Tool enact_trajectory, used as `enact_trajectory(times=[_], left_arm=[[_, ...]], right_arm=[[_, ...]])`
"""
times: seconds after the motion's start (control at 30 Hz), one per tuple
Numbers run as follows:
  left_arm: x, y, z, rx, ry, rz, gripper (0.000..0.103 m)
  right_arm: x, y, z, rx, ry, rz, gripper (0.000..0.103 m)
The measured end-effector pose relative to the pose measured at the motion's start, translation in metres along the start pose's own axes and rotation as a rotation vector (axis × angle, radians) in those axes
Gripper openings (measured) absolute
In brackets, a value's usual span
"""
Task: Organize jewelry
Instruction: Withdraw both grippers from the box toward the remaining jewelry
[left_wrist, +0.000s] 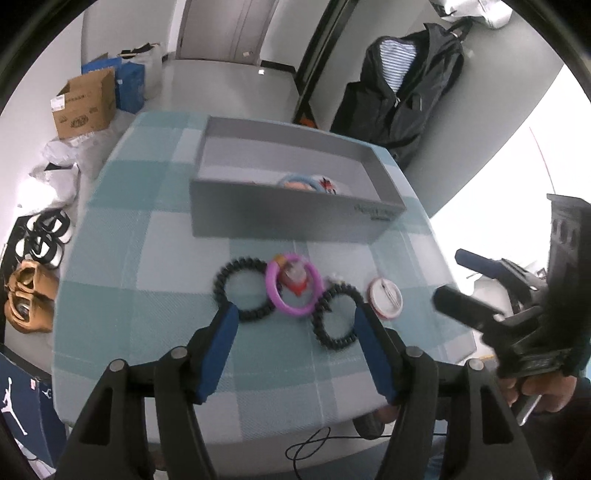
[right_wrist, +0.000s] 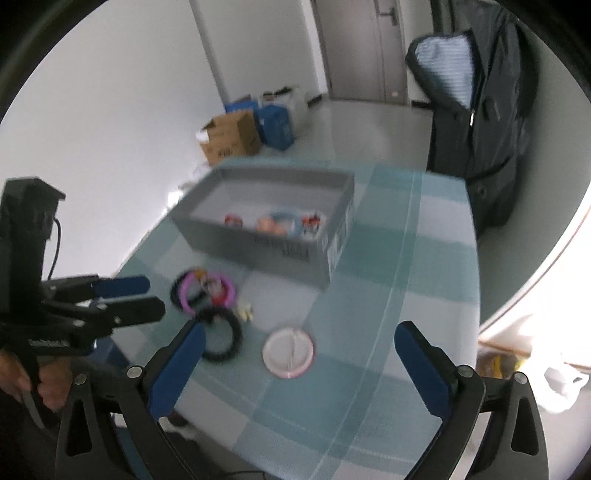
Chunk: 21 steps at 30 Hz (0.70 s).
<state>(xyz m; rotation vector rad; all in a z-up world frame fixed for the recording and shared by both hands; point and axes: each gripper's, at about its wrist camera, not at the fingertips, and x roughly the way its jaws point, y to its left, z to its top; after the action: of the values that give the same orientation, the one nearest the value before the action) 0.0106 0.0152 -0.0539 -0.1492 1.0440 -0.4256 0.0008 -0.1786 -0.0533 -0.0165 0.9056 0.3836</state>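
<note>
A grey box (left_wrist: 288, 218) (right_wrist: 266, 247) stands on the checked tablecloth and holds a few small colourful pieces. In front of it lie two black beaded bracelets (left_wrist: 243, 291) (left_wrist: 334, 317), a purple ring bracelet (left_wrist: 293, 291) (right_wrist: 207, 291) with a red charm inside, and a round white-and-pink disc (left_wrist: 386, 297) (right_wrist: 289, 353). My left gripper (left_wrist: 297, 314) is open and empty, hovering just above the bracelets. My right gripper (right_wrist: 299, 338) is open and empty, above the disc; it also shows in the left wrist view (left_wrist: 465, 280).
The table's near edge (left_wrist: 258, 421) drops to the floor. A black jacket (left_wrist: 406, 85) hangs past the far right corner. Cardboard and blue boxes (left_wrist: 88, 99) and shoes (left_wrist: 33, 266) sit on the floor at left. A small pale trinket (right_wrist: 245, 312) lies by the bracelets.
</note>
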Motion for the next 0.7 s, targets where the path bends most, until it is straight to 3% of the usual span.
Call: enact_trajectory(times=[0.1, 0.2, 0.3, 0.47, 0.7], left_arm=[[0.005, -0.003, -0.01, 0.015, 0.022, 0.007, 0.062], [0.009, -0.003, -0.016, 0.016, 0.037, 0.052, 0.062], [0.012, 0.001, -0.017, -0.008, 0.051, 0.052, 0.062], [0.008, 0.004, -0.015, -0.031, 0.04, 0.048, 0.062], [0.013, 0.007, -0.016, -0.031, 0.049, 0.047, 0.062]], right_arm=[[0.009, -0.002, -0.012, -0.006, 0.043, -0.013, 0.099], [0.017, 0.002, -0.019, -0.05, 0.078, -0.026, 0.086], [0.023, 0.006, -0.02, -0.067, 0.105, -0.013, 0.076], [0.031, 0.01, -0.016, -0.073, 0.108, -0.014, 0.075], [0.043, 0.017, -0.012, -0.086, 0.134, -0.031, 0.067]])
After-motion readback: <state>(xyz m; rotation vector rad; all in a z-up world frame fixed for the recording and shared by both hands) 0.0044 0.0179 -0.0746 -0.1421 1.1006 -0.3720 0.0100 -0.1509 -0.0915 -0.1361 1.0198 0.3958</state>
